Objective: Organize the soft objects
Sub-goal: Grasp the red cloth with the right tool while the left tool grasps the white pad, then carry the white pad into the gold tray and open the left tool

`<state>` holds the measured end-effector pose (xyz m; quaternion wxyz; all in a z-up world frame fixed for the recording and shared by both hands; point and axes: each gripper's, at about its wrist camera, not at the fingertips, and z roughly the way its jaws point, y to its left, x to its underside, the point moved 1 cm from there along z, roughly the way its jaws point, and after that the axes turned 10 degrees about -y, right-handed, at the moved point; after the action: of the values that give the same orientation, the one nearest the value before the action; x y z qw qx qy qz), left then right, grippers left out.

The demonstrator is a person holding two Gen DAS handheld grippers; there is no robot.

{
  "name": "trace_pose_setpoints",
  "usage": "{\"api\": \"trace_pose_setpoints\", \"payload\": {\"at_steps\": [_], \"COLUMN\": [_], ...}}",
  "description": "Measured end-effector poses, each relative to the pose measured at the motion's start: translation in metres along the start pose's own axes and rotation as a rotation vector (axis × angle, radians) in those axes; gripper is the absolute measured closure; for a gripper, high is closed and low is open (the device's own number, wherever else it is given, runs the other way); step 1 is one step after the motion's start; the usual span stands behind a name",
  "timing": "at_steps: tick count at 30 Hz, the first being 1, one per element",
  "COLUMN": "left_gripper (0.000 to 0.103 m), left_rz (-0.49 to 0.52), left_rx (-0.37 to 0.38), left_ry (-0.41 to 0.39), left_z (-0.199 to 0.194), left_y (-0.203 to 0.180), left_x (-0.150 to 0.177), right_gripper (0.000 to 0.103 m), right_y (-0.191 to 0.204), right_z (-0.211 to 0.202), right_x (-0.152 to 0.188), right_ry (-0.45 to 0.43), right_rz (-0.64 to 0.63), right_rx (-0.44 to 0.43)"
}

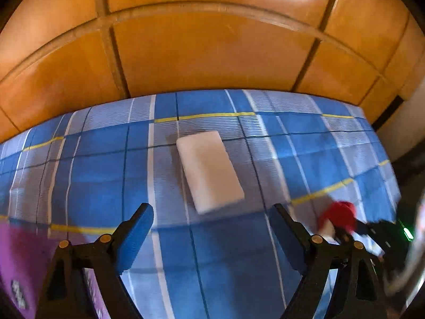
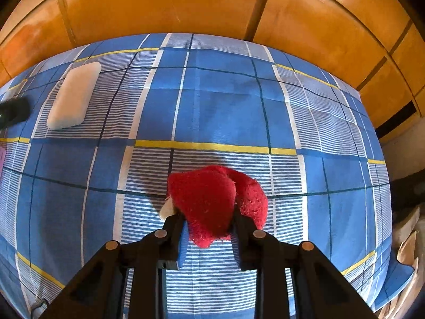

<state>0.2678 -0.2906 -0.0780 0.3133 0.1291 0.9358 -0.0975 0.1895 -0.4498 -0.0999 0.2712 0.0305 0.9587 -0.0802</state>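
Observation:
A white rectangular soft pad [image 1: 209,171] lies on the blue plaid bed sheet [image 1: 93,191], just ahead of my left gripper [image 1: 212,218], which is open and empty. The pad also shows at the far left in the right wrist view [image 2: 73,95]. My right gripper [image 2: 208,219] is shut on a red plush toy [image 2: 212,202] with a small white part [image 2: 167,210], held just over the sheet. In the left wrist view the red toy [image 1: 341,212] and the right gripper appear blurred at the right.
A purple object [image 1: 24,260] lies at the sheet's lower left. Orange wooden cabinet panels [image 1: 212,53] stand behind the bed. The bed's right edge [image 2: 387,186] drops to a dark floor with crumpled paper [image 2: 409,239].

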Motion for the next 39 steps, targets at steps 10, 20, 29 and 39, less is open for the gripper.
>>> {"api": "trace_pose_setpoints", "payload": {"at_steps": [10, 20, 29, 39], "left_gripper": [0.013, 0.045, 0.046, 0.046], "left_rz": [0.014, 0.067, 0.118, -0.026], "left_rx": [-0.101, -0.082, -0.026, -0.114], "left_ry": [0.072, 0.085, 0.103, -0.081], "left_z": [0.07, 0.073, 0.03, -0.058], "left_y": [-0.003, -0.009, -0.016, 0.054], "left_x": [-0.019, -0.007, 0.001, -0.088], "right_gripper": [0.076, 0.076, 0.076, 0.076], "right_y": [0.007, 0.011, 0.007, 0.012], "right_z": [0.0, 0.0, 0.001, -0.001], "right_x": [0.0, 0.001, 0.002, 0.006], "right_ry": [-0.012, -0.03, -0.034, -0.066], "right_rz": [-0.058, -0.093, -0.067, -0.104], "right_rx": [0.033, 0.05, 0.037, 0.056]}}
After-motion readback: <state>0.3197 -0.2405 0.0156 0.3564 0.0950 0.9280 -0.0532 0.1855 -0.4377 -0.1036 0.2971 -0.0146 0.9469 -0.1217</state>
